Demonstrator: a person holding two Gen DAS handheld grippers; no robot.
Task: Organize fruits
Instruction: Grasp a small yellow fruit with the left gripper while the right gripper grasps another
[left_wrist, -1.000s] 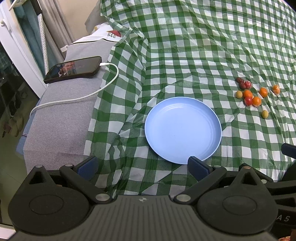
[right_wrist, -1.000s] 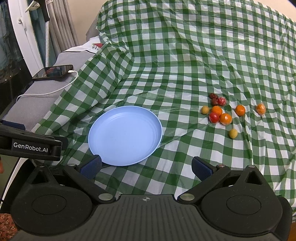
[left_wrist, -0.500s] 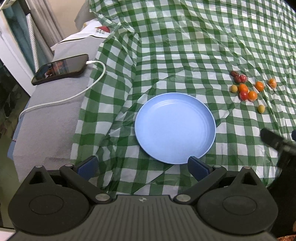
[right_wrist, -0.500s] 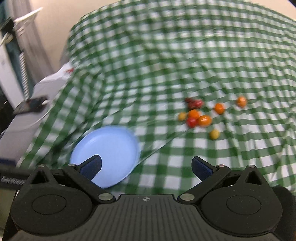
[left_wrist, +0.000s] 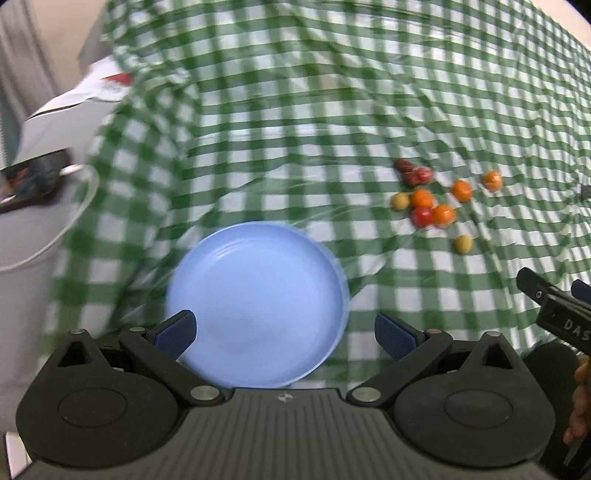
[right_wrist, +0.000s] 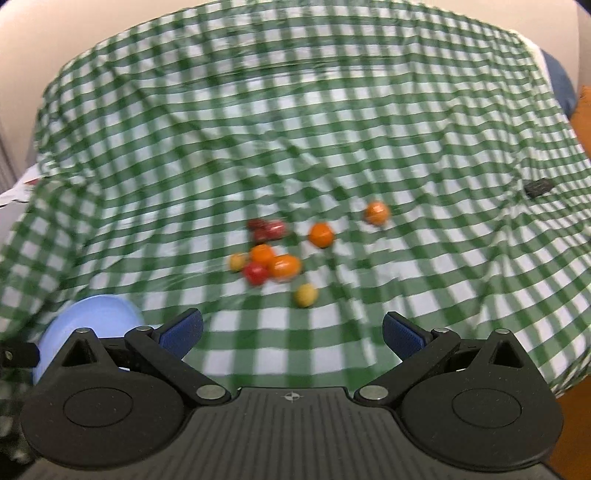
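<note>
Nine or so small fruits (right_wrist: 273, 254) lie loose on the checked cloth (right_wrist: 295, 129), just beyond and to the right of the blue plate (left_wrist: 258, 302), and none sits on the plate yet. They look like cherry tomatoes: light, round, thin-skinned, so I judge they will roll at a nudge and split under a hard squeeze. Best to take one across its middle with a gentle close.

The yellow one (right_wrist: 306, 294) lies nearest, apart from the clump beyond the plate, and looks the easiest first pick. The four bunched together touch each other, leaving little room for a finger between them.

The right gripper (right_wrist: 291, 332) faces the fruits, jaws wide apart and holding nothing. The left gripper (left_wrist: 284, 328) hangs over the plate's near rim, jaws apart too, nothing between them.

The cloth is wrinkled and soft, which may tip a fruit away. Open room lies all around the plate's right side; a phone (left_wrist: 33, 181) and cable lie well off to its left.
</note>
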